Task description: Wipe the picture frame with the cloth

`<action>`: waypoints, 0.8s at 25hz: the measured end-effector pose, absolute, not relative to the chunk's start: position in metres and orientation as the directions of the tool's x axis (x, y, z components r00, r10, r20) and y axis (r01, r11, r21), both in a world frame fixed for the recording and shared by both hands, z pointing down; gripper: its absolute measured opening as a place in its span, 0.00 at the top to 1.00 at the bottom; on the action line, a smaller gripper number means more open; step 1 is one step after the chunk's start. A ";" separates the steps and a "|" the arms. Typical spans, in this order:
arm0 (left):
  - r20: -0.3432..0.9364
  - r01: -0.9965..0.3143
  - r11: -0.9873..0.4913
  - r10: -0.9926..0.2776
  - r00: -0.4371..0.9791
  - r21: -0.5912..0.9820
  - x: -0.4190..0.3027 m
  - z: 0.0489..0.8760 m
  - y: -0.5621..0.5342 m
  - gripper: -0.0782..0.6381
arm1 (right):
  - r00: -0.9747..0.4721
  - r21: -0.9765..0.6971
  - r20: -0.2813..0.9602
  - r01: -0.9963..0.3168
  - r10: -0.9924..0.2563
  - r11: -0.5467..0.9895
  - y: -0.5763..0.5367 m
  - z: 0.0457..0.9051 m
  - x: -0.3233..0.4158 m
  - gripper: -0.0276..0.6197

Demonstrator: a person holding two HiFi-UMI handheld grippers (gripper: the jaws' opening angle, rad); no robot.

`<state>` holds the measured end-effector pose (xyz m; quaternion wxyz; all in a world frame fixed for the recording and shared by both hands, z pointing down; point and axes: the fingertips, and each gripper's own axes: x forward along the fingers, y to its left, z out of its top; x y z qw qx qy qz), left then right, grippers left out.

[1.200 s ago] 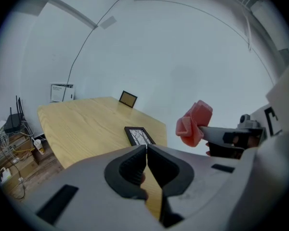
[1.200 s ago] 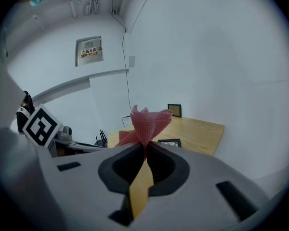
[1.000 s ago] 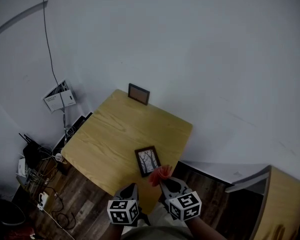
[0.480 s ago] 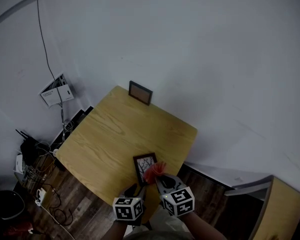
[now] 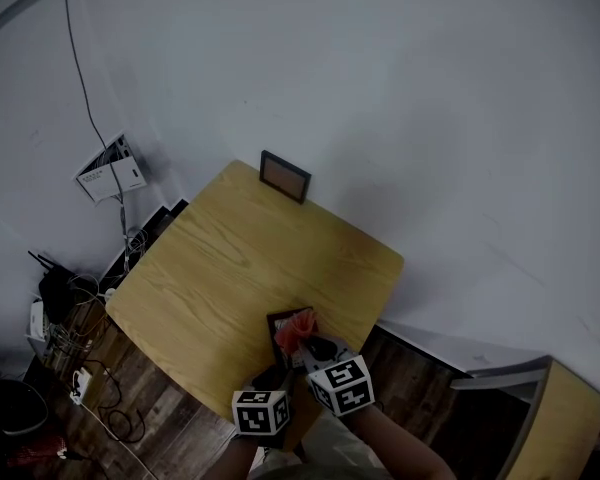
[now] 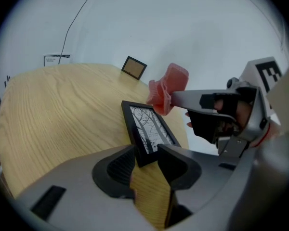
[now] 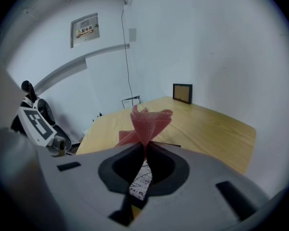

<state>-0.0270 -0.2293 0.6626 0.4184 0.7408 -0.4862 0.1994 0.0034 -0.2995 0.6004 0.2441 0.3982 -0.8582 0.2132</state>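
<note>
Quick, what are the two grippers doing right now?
Left gripper: open, black picture frame's corner between its jaws.
Right gripper: closed on the pink cloth.

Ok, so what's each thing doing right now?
picture frame: lying flat on the table, its corner between the left gripper jaws
cloth: bunched up, pinched by the right gripper
left gripper: open
right gripper: shut on cloth
small frame: standing upright at the table's far edge
</note>
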 end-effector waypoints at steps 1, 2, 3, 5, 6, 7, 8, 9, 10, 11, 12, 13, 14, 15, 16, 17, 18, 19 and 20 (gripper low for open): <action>0.708 -0.890 -0.174 -0.551 0.442 0.421 -0.027 0.665 -0.229 0.70 | -0.565 -0.168 0.599 -0.782 -0.568 0.600 -0.302 0.604 0.001 0.94; 0.714 -0.894 -0.168 -0.549 0.435 0.416 -0.027 0.668 -0.230 0.71 | -0.564 -0.162 0.611 -0.776 -0.555 0.610 -0.304 0.609 -0.002 0.94; 0.719 -0.897 -0.161 -0.547 0.429 0.412 -0.028 0.670 -0.230 0.73 | -0.562 -0.154 0.623 -0.770 -0.544 0.620 -0.306 0.613 -0.004 0.94; 0.724 -0.899 -0.152 -0.545 0.423 0.411 -0.028 0.671 -0.229 0.75 | -0.557 -0.134 0.643 -0.758 -0.526 0.638 -0.309 0.623 -0.008 0.94; 0.724 -0.898 -0.151 -0.544 0.424 0.413 -0.028 0.671 -0.229 0.75 | -0.555 -0.127 0.651 -0.752 -0.518 0.646 -0.310 0.627 -0.011 0.94; 0.722 -0.896 -0.151 -0.544 0.428 0.417 -0.027 0.670 -0.229 0.75 | -0.553 -0.119 0.659 -0.747 -0.510 0.654 -0.311 0.631 -0.013 0.94; 0.719 -0.894 -0.153 -0.544 0.433 0.422 -0.027 0.670 -0.229 0.75 | -0.550 -0.111 0.667 -0.741 -0.503 0.663 -0.313 0.635 -0.015 0.94; 0.716 -0.891 -0.154 -0.544 0.437 0.427 -0.026 0.670 -0.229 0.75 | -0.546 -0.101 0.674 -0.735 -0.497 0.670 -0.314 0.639 -0.017 0.94; 0.714 -0.889 -0.154 -0.544 0.440 0.431 -0.026 0.670 -0.229 0.75 | -0.542 -0.093 0.682 -0.731 -0.491 0.676 -0.316 0.643 -0.018 0.94; 0.714 -0.888 -0.154 -0.543 0.443 0.433 -0.026 0.670 -0.229 0.75 | -0.538 -0.090 0.691 -0.727 -0.483 0.681 -0.317 0.646 -0.020 0.94; 0.714 -0.887 -0.155 -0.541 0.445 0.435 -0.026 0.670 -0.229 0.75 | -0.536 -0.093 0.701 -0.723 -0.471 0.684 -0.316 0.648 -0.022 0.94; 0.715 -0.886 -0.155 -0.538 0.447 0.437 -0.026 0.670 -0.229 0.75 | -0.533 -0.099 0.712 -0.720 -0.457 0.687 -0.315 0.649 -0.025 0.94; 0.716 -0.886 -0.155 -0.535 0.448 0.438 -0.027 0.670 -0.229 0.75 | -0.529 -0.099 0.723 -0.716 -0.444 0.691 -0.314 0.650 -0.026 0.94; 0.718 -0.885 -0.155 -0.533 0.449 0.439 -0.027 0.670 -0.229 0.75 | -0.522 -0.094 0.734 -0.712 -0.435 0.696 -0.313 0.651 -0.027 0.94; 0.718 -0.885 -0.156 -0.531 0.449 0.438 -0.027 0.670 -0.229 0.74 | -0.514 -0.086 0.743 -0.709 -0.428 0.700 -0.314 0.653 -0.027 0.94; 0.718 -0.885 -0.158 -0.531 0.450 0.438 -0.026 0.670 -0.228 0.74 | -0.506 -0.080 0.751 -0.707 -0.423 0.703 -0.314 0.656 -0.027 0.94; 0.718 -0.886 -0.160 -0.531 0.450 0.436 -0.026 0.670 -0.228 0.74 | -0.499 -0.075 0.759 -0.705 -0.418 0.705 -0.314 0.659 -0.027 0.94; 0.718 -0.886 -0.161 -0.531 0.449 0.435 -0.026 0.671 -0.228 0.74 | -0.492 -0.070 0.766 -0.704 -0.414 0.707 -0.315 0.662 -0.027 0.94; 0.718 -0.886 -0.162 -0.532 0.449 0.435 -0.026 0.671 -0.229 0.74 | -0.485 -0.066 0.773 -0.703 -0.409 0.709 -0.316 0.664 -0.027 0.94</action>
